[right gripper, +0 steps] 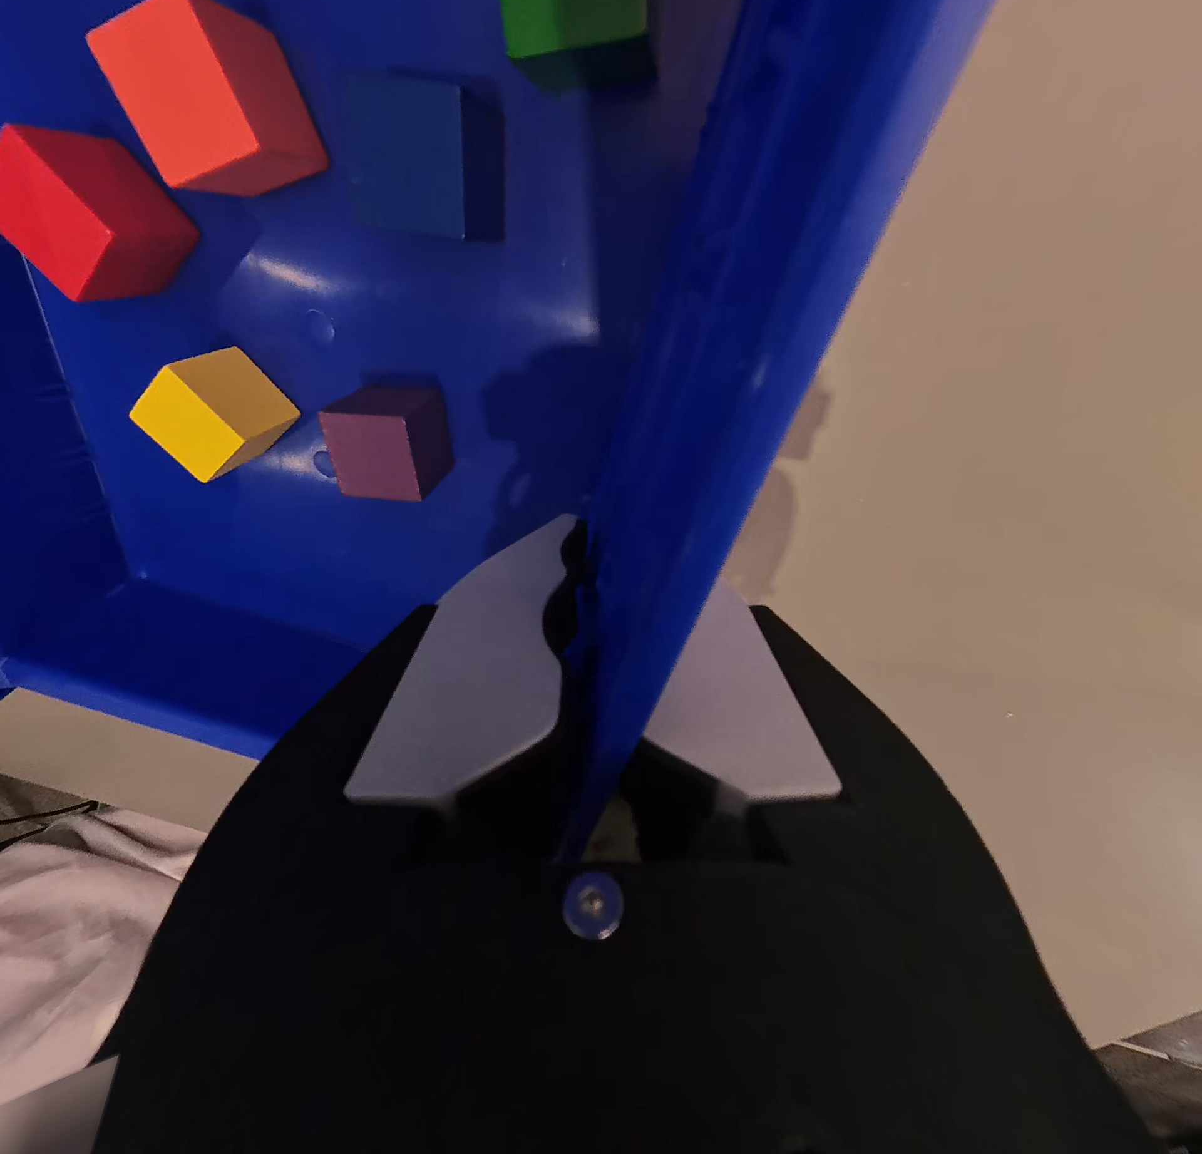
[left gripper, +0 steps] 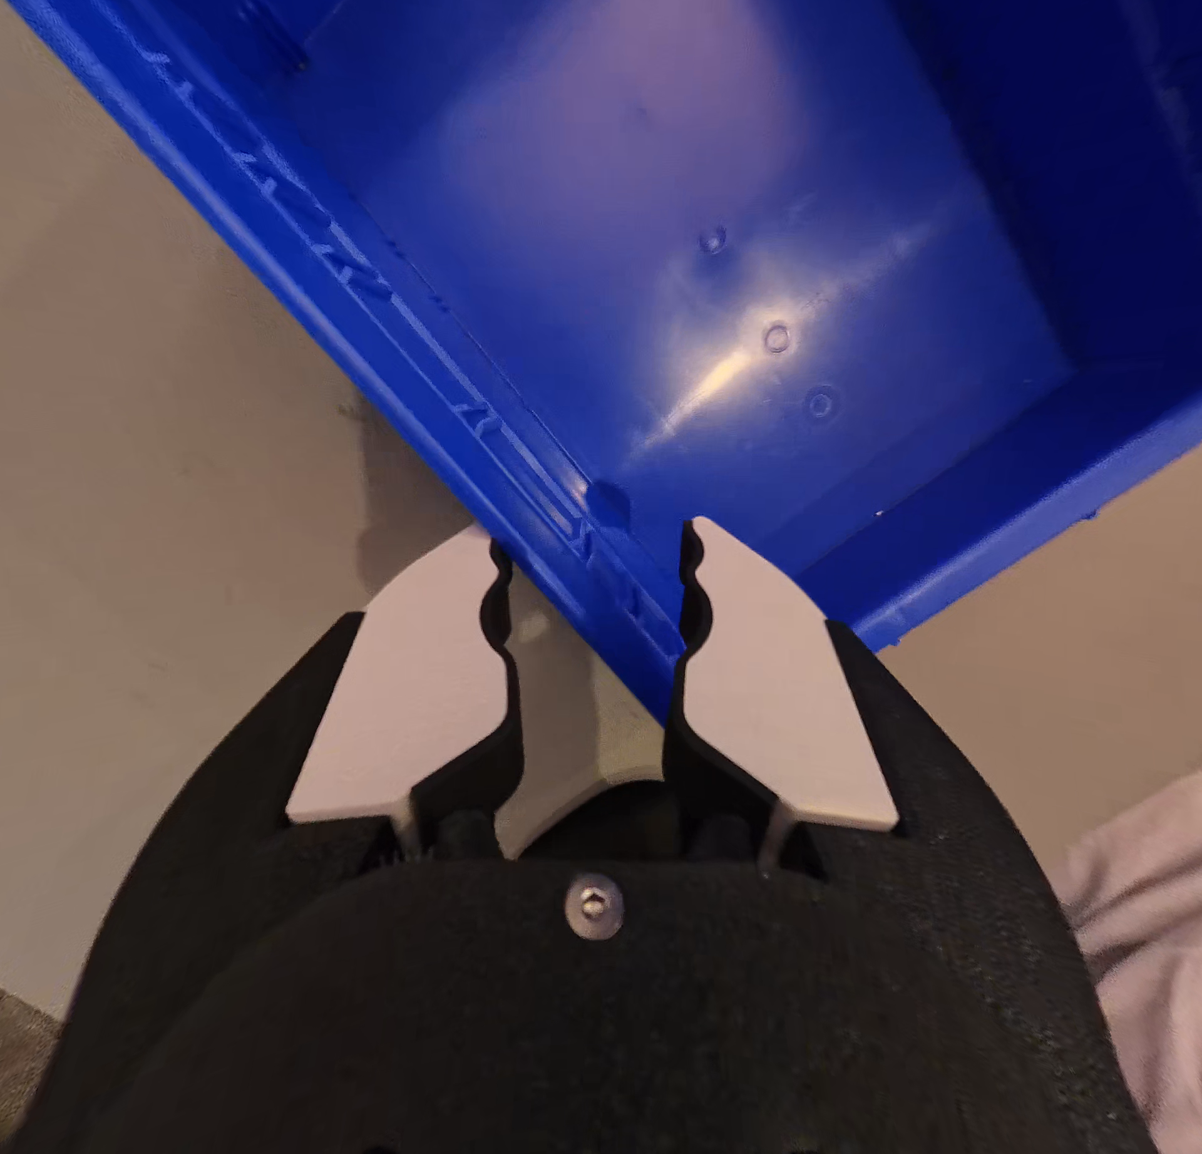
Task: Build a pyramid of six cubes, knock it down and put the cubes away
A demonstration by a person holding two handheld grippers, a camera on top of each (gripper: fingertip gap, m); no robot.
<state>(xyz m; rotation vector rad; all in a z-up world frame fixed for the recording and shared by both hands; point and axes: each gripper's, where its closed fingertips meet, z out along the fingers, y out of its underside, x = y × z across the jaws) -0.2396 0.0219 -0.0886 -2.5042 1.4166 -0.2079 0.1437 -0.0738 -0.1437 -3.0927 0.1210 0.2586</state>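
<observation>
A blue plastic bin [right gripper: 683, 342] stands on a beige table. In the right wrist view several cubes lie on its floor: orange [right gripper: 195, 88], red [right gripper: 78, 212], dark blue [right gripper: 403, 153], green [right gripper: 572, 4], yellow [right gripper: 201, 414] and purple [right gripper: 384, 443]. My right gripper [right gripper: 605, 602] is shut on the bin's right side wall, one finger inside and one outside. My left gripper [left gripper: 592, 550] straddles the ribbed rim of the bin [left gripper: 364, 316] near a corner, and both fingers touch the rim. The part of the bin floor in the left wrist view holds no cubes.
The beige table top [right gripper: 1008, 472] lies to the right of the bin and also on its left [left gripper: 130, 407]. A pale crumpled cloth [right gripper: 65, 914] lies at the near table edge and also shows in the left wrist view [left gripper: 1145, 927]. My hands' fingertips stand some 40 cm from each other.
</observation>
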